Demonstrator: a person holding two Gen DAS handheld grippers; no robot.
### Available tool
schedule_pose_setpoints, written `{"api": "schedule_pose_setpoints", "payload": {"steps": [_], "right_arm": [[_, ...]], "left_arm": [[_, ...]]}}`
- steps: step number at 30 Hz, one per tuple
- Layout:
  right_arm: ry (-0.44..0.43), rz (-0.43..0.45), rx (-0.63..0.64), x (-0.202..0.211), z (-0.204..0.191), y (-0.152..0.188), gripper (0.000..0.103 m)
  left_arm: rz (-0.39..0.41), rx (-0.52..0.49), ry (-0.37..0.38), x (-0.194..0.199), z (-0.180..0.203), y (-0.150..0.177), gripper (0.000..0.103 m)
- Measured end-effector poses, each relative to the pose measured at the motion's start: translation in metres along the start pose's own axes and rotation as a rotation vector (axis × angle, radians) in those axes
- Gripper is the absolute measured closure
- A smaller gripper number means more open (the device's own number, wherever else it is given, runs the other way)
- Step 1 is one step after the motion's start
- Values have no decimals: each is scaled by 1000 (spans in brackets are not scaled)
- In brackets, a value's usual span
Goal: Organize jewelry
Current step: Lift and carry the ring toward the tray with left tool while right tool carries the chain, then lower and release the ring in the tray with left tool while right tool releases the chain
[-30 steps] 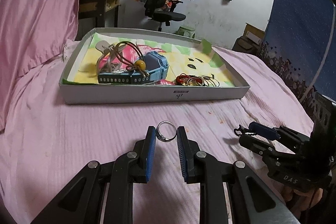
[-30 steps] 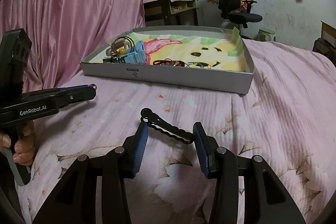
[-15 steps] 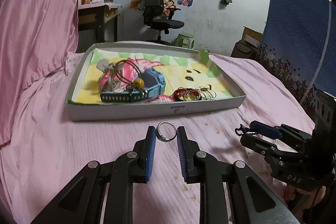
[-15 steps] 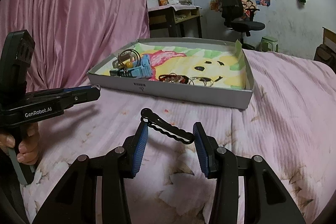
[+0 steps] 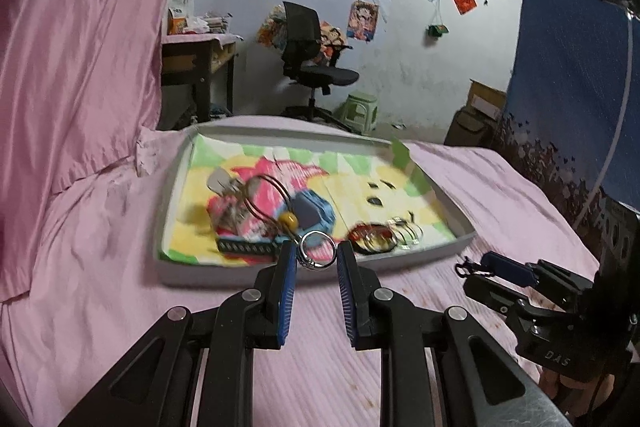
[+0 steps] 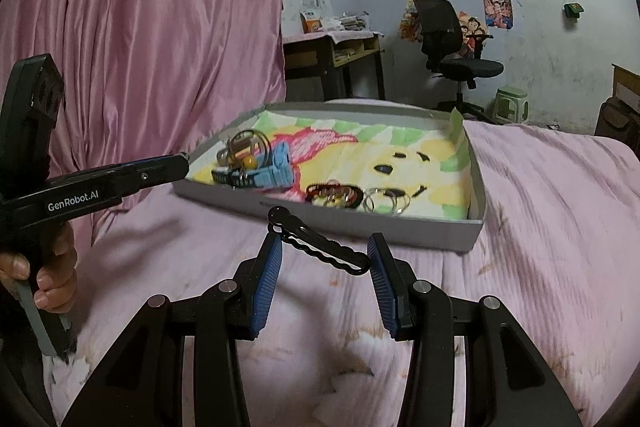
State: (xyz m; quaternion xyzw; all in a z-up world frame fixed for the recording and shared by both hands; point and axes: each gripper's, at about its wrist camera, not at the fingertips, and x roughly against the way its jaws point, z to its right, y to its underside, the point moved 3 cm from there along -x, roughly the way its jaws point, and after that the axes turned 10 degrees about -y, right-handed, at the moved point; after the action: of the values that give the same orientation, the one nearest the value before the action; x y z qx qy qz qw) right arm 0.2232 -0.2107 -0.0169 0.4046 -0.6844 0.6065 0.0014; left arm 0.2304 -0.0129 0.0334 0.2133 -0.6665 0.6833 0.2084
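Note:
My left gripper (image 5: 316, 261) is shut on a silver ring (image 5: 317, 250) and holds it above the bed, just in front of the grey tray's (image 5: 304, 277) near wall. My right gripper (image 6: 324, 249) is shut on a black wavy hair clip (image 6: 320, 241), held crosswise between the blue pads above the pink sheet. The tray (image 6: 478, 195) lies ahead of it. In the tray lie a blue watch (image 5: 312, 215), brown hair ties with a yellow bead (image 5: 289, 219), a red bracelet (image 5: 370, 235) and thin silver rings (image 6: 386, 201).
The tray sits on a pink bedsheet (image 5: 100, 267). A pink curtain (image 6: 140, 47) hangs at the left. A desk (image 6: 336, 55), an office chair (image 6: 452, 43) and a green stool (image 6: 510, 101) stand beyond the bed. A blue board (image 5: 576, 79) stands at the right.
Both grippers have risen and moved toward the tray, each with its item still held. The ring now hangs over the tray's near wall.

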Motion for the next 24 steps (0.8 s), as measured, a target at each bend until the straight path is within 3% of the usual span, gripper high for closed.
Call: {"api": "schedule_pose_setpoints", "payload": {"steps": [11, 24], "right_arm": [[38, 64, -18, -17, 3, -32, 63], [61, 13, -55, -68, 12, -39, 63]], "left_arm": [[29, 12, -62, -21, -13, -23, 83], [-26, -9, -100, -61, -22, -29, 83]]}}
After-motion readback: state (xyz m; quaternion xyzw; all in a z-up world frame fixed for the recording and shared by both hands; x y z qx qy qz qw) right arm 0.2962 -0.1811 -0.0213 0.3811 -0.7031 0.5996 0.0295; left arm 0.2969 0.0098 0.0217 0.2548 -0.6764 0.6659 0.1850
